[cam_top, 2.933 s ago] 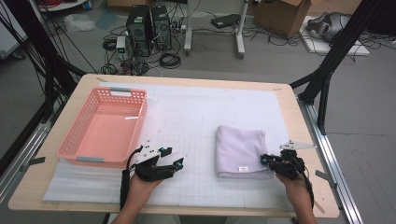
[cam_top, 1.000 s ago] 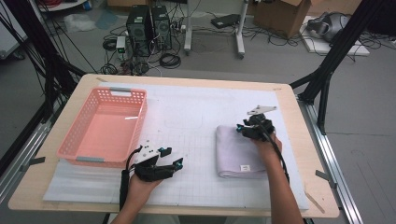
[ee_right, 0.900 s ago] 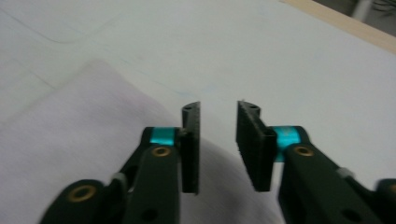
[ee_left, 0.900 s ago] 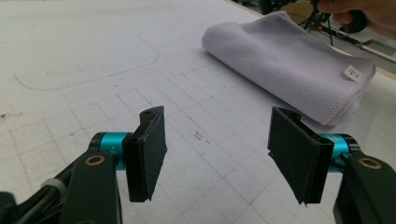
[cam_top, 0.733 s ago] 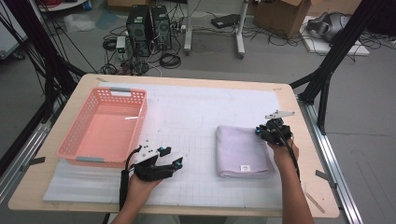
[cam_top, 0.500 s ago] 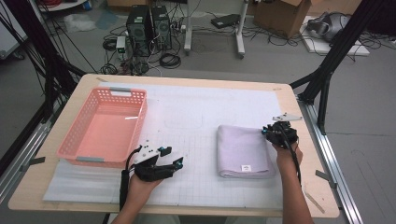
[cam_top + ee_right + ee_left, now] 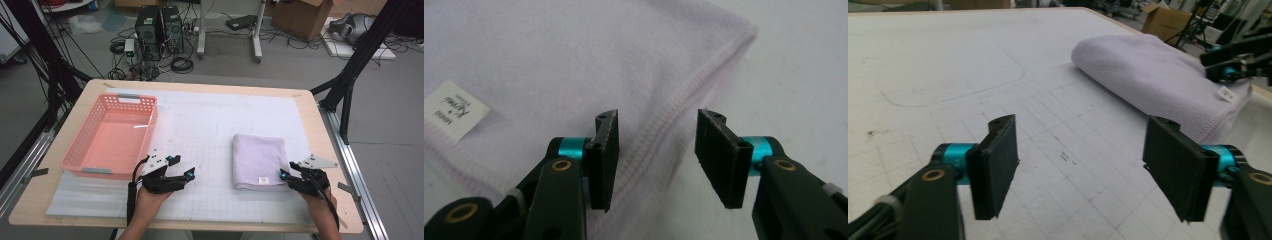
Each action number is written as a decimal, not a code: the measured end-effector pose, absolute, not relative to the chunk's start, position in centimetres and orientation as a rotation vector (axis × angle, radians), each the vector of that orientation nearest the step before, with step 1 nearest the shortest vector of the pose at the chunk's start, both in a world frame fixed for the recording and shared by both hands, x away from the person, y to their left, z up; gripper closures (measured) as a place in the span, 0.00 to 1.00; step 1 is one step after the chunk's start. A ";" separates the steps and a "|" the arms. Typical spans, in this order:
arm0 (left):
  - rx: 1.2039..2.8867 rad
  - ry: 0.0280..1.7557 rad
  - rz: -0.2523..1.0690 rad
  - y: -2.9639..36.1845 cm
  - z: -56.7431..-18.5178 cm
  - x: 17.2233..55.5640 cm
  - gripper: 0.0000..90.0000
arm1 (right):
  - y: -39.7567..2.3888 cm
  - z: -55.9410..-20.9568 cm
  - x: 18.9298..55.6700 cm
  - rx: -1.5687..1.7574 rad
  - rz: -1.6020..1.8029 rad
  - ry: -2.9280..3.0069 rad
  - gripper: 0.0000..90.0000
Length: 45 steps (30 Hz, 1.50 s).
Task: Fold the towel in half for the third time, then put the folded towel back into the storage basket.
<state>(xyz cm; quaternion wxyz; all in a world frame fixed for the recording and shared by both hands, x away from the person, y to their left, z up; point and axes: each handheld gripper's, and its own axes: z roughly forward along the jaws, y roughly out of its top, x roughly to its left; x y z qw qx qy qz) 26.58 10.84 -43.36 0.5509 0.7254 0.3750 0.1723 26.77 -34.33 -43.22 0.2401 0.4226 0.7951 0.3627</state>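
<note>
- My right claw (image 7: 289, 178) sits at the near right corner of the folded towel (image 7: 259, 160), jaws just opened, parted and holding nothing, with the stitched hem running up between them in the right gripper view
- The towel's long axis runs away from me; its tagged near edge is closest to this claw
- Left claw (image 7: 184, 176) waits well apart on the table (image 7: 215, 120), jaws wide and bare, aimed across at the towel
- Gridded white mat underneath, pink basket (image 7: 113, 136) far left
- Beyond the table: computer towers, cables, boxes
</note>
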 end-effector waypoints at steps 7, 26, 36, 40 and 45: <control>1.698 0.855 0.399 10.9 -43.3 26.5 0.21 | -36.5 -41.6 24.2 1.194 1.078 2.069 0.46; 1.628 0.823 0.445 10.8 -42.8 26.6 0.19 | -37.1 -41.1 23.7 1.141 1.155 2.073 0.22; 1.632 0.837 0.373 9.2 -42.7 28.3 0.18 | -37.0 -41.2 23.7 1.134 1.151 2.085 0.22; 1.650 0.841 0.341 8.0 -42.5 29.2 0.18 | -37.2 -41.3 23.6 1.139 1.152 2.084 0.22; 1.674 0.820 0.303 6.5 -42.3 30.0 0.21 | -37.2 -41.2 23.6 1.139 1.156 2.086 0.22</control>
